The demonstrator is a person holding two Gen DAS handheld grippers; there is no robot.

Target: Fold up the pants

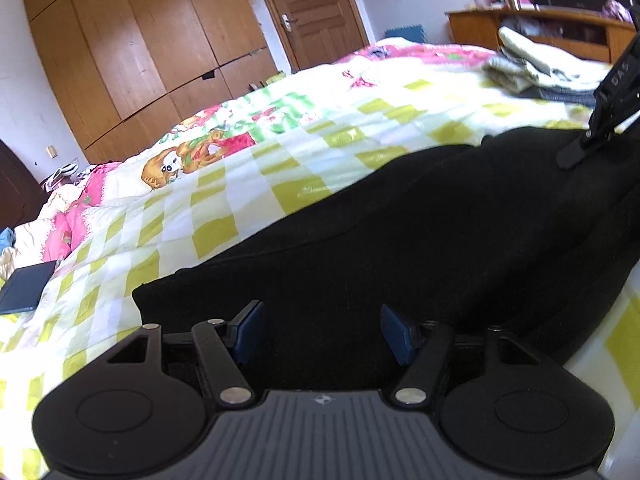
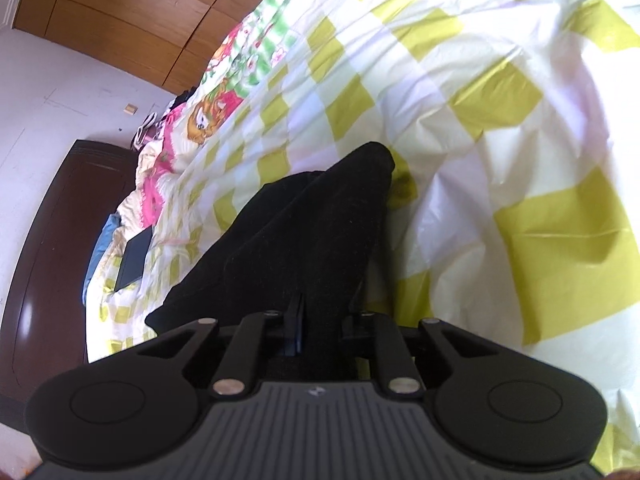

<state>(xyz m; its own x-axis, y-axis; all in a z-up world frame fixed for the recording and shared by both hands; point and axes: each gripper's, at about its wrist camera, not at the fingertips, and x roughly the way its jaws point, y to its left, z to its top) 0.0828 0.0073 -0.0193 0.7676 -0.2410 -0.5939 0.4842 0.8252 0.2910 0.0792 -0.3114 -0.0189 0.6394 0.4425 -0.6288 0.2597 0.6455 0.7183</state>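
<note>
Seemingly pinched black pants [image 2: 304, 224], hem hidden

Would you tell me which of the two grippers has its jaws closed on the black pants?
The right gripper; the left gripper gapes open.

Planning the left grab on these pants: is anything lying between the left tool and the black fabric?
Nothing visible does. The left tool is open directly over the black pants, with only fabric between its pads. The right tool already pinches them.
</note>
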